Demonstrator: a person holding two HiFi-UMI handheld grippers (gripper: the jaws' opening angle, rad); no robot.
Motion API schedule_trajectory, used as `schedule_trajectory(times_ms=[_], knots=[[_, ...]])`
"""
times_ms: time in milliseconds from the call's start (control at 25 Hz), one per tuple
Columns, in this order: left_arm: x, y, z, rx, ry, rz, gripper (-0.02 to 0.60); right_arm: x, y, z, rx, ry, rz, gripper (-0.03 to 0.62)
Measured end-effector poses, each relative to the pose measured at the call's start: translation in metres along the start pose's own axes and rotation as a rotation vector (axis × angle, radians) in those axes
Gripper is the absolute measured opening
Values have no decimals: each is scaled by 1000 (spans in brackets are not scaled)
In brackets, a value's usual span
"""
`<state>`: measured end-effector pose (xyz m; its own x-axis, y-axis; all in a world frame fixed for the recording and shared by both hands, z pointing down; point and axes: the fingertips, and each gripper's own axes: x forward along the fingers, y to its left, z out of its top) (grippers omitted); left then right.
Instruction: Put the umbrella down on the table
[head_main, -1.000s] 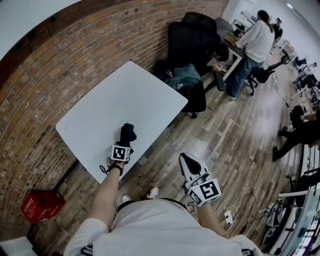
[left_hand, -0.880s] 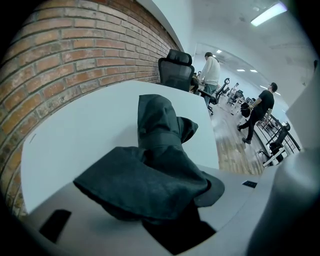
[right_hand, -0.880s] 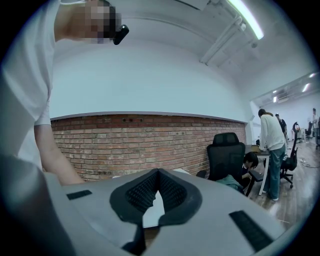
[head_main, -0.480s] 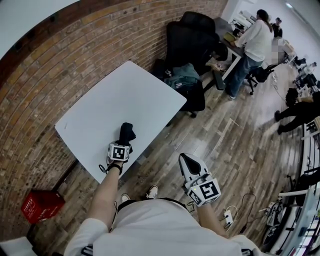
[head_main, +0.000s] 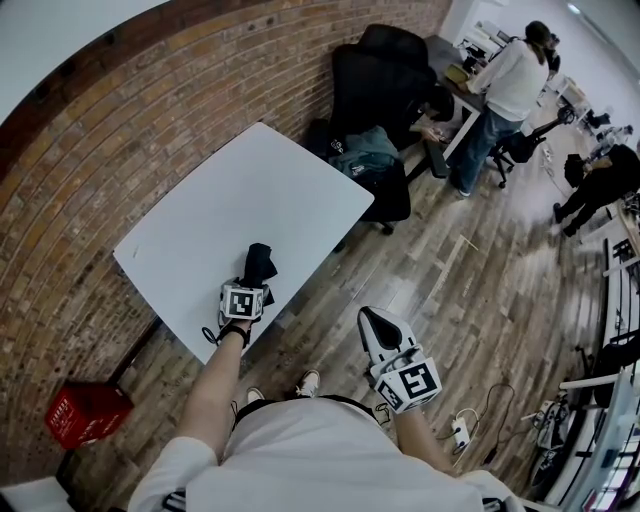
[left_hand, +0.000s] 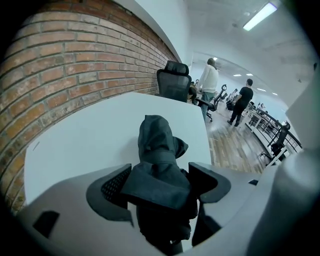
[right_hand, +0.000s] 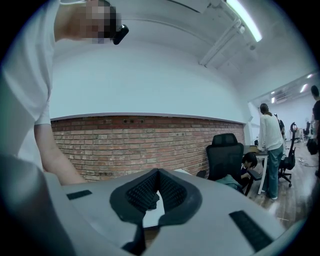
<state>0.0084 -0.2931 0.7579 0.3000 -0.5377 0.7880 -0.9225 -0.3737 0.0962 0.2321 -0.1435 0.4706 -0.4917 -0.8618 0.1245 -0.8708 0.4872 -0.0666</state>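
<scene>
Since a second ago my left gripper (head_main: 246, 293) has been opening its jaws; they now stand wide around the folded black umbrella (head_main: 260, 264), which lies on the white counter (head_main: 250, 180) near its 6 o'clock edge. My right gripper (head_main: 368, 318), at 4 o'clock from the umbrella, has its jaws together.

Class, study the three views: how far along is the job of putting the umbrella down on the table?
Done: the folded black umbrella lies on the white table, near its front edge. In hand: the left hand-held gripper has just been opening its jaws, with the umbrella between them. Left: draw that gripper clear. The right hand-held gripper is shut and empty.
</scene>
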Motion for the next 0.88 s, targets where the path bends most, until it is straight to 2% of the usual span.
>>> schedule_trajectory(times_ms=[880], knots=[[-30, -15, -27, 51, -13, -107, 359, -18, 46, -3, 12, -13, -17, 18]])
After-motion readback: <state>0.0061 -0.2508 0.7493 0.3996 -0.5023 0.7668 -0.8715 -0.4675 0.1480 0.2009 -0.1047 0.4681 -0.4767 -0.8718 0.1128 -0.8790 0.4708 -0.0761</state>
